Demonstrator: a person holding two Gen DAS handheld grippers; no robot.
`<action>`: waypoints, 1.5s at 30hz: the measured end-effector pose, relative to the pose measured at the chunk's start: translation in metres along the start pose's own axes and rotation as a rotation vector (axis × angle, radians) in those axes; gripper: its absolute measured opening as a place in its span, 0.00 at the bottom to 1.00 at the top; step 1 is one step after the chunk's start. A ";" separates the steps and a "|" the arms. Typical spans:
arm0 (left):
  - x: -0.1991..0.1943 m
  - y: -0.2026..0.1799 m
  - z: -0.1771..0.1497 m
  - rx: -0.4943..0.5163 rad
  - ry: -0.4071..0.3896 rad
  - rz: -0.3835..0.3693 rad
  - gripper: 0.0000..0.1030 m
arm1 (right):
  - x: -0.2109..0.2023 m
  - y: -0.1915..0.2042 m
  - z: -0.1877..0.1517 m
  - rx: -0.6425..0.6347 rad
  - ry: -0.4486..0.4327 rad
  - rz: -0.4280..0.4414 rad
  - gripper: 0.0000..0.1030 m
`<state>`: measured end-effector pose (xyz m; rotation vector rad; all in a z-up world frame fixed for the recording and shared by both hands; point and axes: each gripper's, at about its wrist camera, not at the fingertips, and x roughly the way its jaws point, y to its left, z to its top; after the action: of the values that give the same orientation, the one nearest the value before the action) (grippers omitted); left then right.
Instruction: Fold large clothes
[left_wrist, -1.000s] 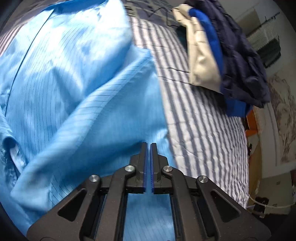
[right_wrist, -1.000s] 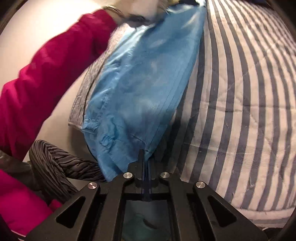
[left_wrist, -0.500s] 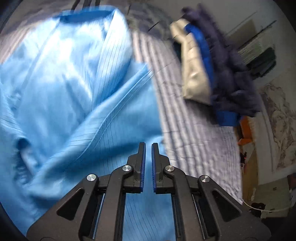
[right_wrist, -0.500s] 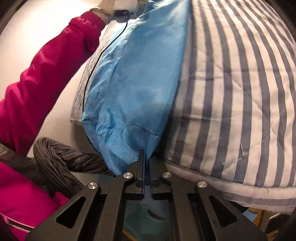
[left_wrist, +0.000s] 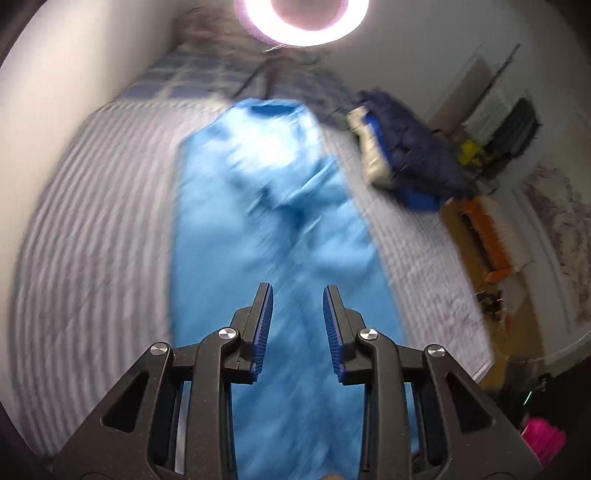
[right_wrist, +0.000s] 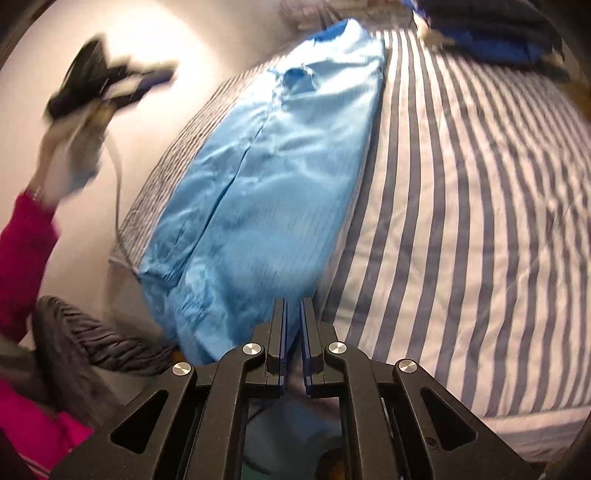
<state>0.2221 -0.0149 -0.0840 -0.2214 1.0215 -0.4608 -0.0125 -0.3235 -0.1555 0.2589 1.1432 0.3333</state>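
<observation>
A light blue garment (right_wrist: 280, 162), thin and faintly pinstriped, lies stretched lengthwise on a bed covered by a grey-and-white striped quilt (right_wrist: 461, 221). It sits near the bed's left edge, folded into a long narrow band, and its lower hem spills a little over the foot of the mattress. In the left wrist view the same cloth (left_wrist: 266, 229) runs from beneath the camera up toward the head of the bed, though that picture is smeared by motion.

We judge the fabric to be light, soft and rather slick, with a slight sheen; it will likely slide on itself and hold creases poorly. The sewn hem and the corners at the near end look like the firmest places for us to take hold.

Our right gripper (right_wrist: 292, 321) hovers at the hem's near right corner, its fingers set a narrow gap apart; we see no cloth caught between them. Our left gripper (left_wrist: 297, 310) is raised well above the garment with its fingers spread wide and nothing in them.

Farther out, a heap of dark navy and beige clothes (left_wrist: 402, 162) rests at the bed's far right. A ring light (left_wrist: 301, 22) glows overhead. The person's magenta sleeve (right_wrist: 22, 258) shows at the left.
</observation>
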 end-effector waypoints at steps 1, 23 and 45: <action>-0.004 0.008 -0.020 -0.014 0.015 0.022 0.27 | 0.002 0.003 0.002 0.005 -0.015 0.000 0.08; 0.019 -0.027 -0.143 -0.158 0.077 -0.158 0.29 | 0.029 -0.027 0.120 0.121 -0.085 -0.079 0.48; 0.122 -0.121 -0.175 0.082 0.254 -0.121 0.15 | 0.126 -0.096 0.235 0.165 -0.098 -0.111 0.01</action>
<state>0.0930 -0.1724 -0.2200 -0.1539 1.2390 -0.6519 0.2631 -0.3701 -0.2046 0.3520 1.0847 0.1270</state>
